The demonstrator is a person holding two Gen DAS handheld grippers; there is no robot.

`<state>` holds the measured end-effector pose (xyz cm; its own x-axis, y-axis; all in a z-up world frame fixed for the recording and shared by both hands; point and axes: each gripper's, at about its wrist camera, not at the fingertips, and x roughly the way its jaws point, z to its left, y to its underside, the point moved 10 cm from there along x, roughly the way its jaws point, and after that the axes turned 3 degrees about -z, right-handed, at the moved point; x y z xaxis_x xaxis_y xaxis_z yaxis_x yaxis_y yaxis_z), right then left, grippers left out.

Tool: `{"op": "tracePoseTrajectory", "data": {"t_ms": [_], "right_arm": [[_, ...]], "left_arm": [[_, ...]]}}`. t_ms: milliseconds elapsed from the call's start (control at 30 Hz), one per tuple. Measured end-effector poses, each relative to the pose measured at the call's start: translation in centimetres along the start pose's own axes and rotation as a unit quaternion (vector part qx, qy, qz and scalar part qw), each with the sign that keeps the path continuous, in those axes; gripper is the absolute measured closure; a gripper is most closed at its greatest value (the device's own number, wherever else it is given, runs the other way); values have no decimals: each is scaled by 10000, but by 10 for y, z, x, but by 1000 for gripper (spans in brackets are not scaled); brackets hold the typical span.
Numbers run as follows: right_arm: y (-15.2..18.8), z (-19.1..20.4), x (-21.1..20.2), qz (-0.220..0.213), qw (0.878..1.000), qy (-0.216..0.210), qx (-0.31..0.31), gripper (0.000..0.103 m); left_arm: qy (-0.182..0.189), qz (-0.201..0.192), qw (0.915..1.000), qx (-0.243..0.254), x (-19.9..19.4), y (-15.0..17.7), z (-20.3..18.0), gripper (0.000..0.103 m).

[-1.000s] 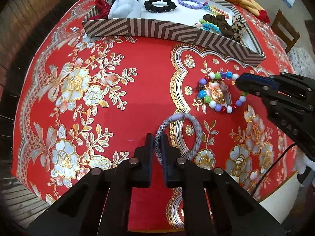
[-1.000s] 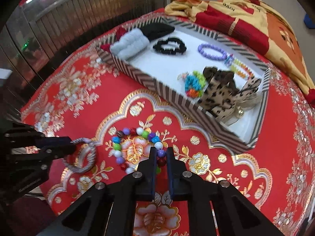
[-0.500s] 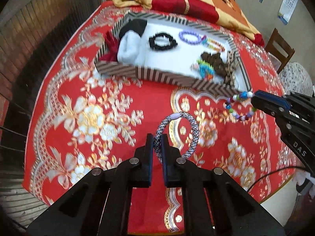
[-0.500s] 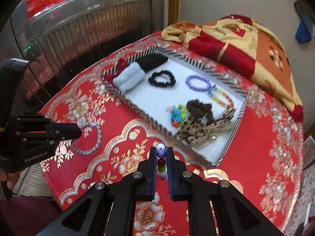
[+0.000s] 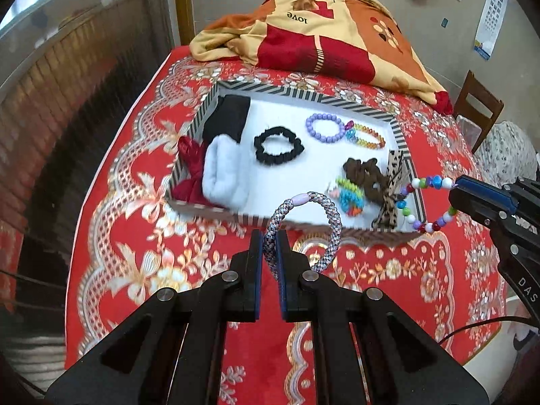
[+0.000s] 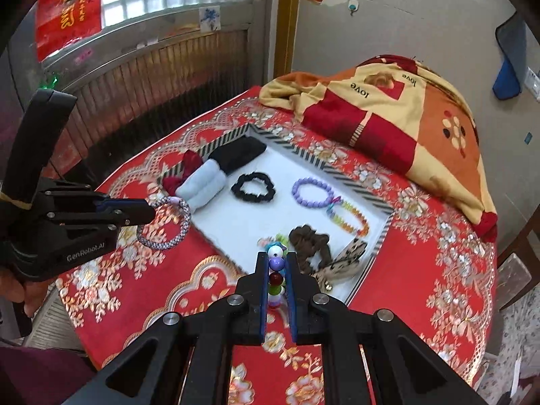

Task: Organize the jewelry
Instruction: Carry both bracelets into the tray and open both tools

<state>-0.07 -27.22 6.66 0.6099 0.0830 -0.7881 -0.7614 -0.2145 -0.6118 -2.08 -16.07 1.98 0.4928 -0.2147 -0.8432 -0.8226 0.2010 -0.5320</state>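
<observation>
A tray (image 5: 401,135) sits on the table (image 5: 128,229), with a blanket (image 5: 324,30) behind it. In the tray, rolled cloths (image 5: 222,172) lie at the left, a scrunchie (image 5: 278,145) in the middle, two bracelets (image 5: 325,128) behind right, and hair ties (image 5: 366,173) front right. A chair (image 5: 479,108) stands right of the table.

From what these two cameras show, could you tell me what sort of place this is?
Probably a room in a home: a round table under a red floral tablecloth, a folded blanket at its far edge, a wooden chair beside it, and red paper decorations by the window.
</observation>
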Motion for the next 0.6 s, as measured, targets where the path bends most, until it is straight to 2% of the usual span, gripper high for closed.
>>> {"op": "tracePoseTrajectory", "data": {"t_ms": [400,600], "right_arm": [[-31,-14,36,109,9996,12,249,94],[-43,-11,71,256,9984,-184,465,94]], "left_arm": [[24,213,9997,113,38,-20,0,97],[60,402,9992,48,61,-27,7,97]]}}
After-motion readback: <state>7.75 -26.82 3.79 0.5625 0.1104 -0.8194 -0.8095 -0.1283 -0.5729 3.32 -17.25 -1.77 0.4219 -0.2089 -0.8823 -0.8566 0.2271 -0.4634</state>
